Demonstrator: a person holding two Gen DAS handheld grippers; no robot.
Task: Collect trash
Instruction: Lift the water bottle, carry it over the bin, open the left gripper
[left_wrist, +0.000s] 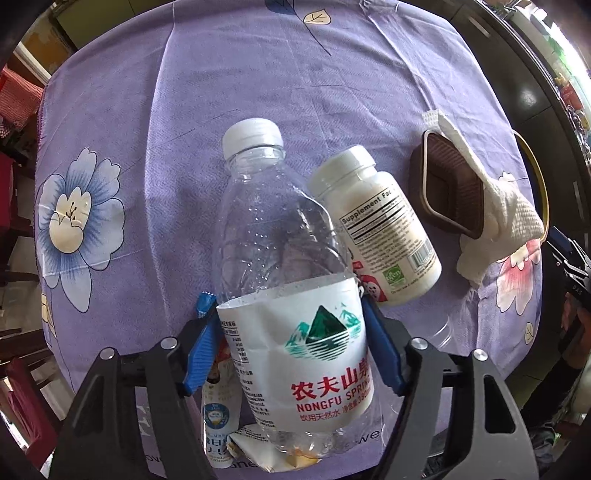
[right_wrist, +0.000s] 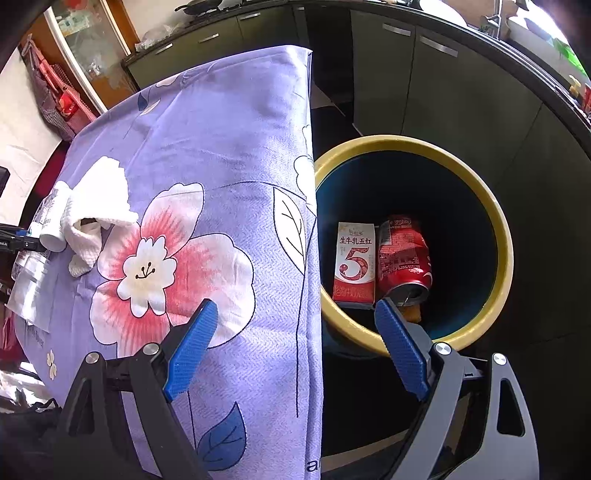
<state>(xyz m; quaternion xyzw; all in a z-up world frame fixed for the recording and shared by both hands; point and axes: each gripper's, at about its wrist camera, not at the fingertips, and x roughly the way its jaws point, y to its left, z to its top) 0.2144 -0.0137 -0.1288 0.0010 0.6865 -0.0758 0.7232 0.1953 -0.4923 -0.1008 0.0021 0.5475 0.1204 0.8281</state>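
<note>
My left gripper (left_wrist: 286, 314) is shut on an empty clear Nongfu Spring water bottle (left_wrist: 288, 258) with a white cap, holding it by its label above the table. A white supplement bottle (left_wrist: 376, 221) lies on the cloth just right of it. A brown tray (left_wrist: 448, 188) with a white paper towel (left_wrist: 495, 206) draped over it sits further right. My right gripper (right_wrist: 295, 314) is open and empty, over the table's right edge. Beyond it a yellow-rimmed bin (right_wrist: 502, 236) holds a red-white milk carton (right_wrist: 354, 266) and a crushed red can (right_wrist: 404, 258).
A purple floral tablecloth (left_wrist: 258, 92) covers the table. A small drink bottle (left_wrist: 218, 417) and a wrapper (left_wrist: 255, 450) lie under the held bottle. Dark cabinets (right_wrist: 424, 85) stand behind the bin. The paper towel also shows in the right wrist view (right_wrist: 99, 206).
</note>
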